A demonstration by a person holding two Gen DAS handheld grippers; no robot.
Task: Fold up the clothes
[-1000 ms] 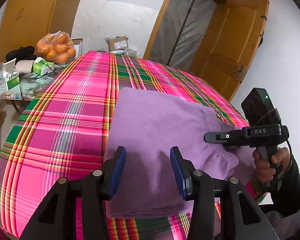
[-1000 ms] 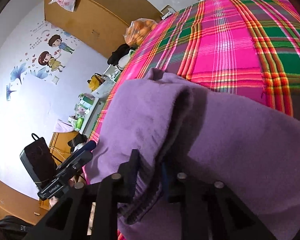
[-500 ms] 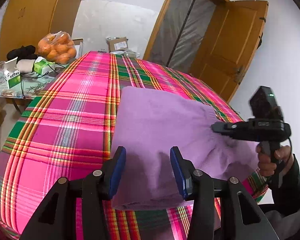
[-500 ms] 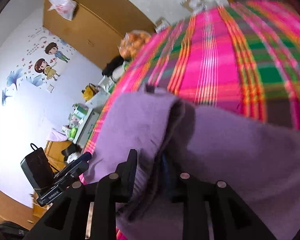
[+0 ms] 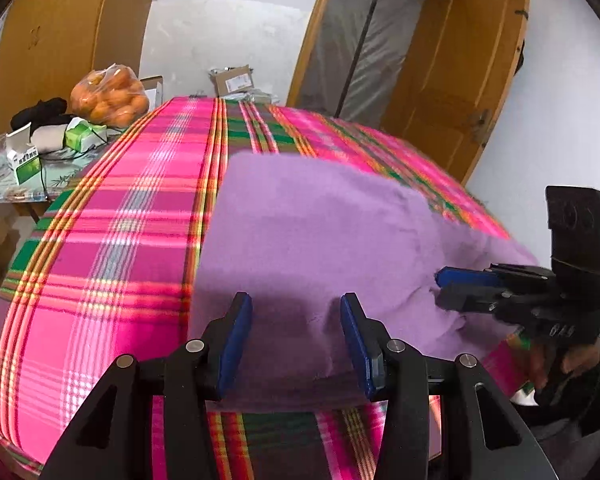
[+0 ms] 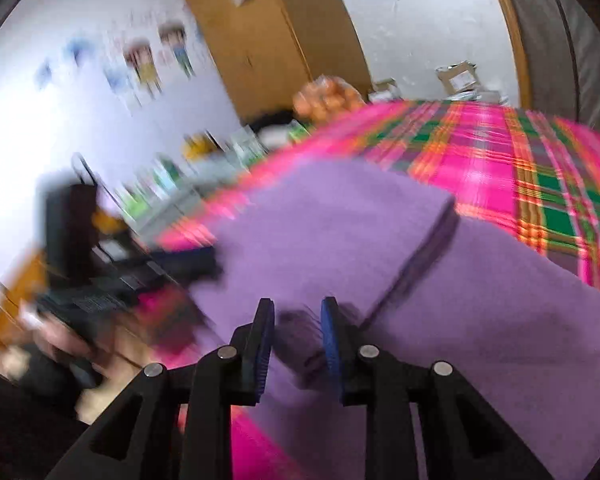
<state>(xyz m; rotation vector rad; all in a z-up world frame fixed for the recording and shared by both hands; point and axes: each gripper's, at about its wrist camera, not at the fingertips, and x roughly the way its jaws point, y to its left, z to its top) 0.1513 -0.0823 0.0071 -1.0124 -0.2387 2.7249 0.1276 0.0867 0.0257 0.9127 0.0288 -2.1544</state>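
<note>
Pink plaid bedspread fills the view, with the folded purple sweater lying on it. Left gripper hovers spread over its near edge, gripping nothing; right gripper is closing, purple fabric between its pads.

A: Item count, starting from the plaid-covered bed?
B: Purple garment: one, on it. Tongs: two sets, left and right. Beyond its left edge: bag of oranges, one; green-and-white cartons, two.
</note>
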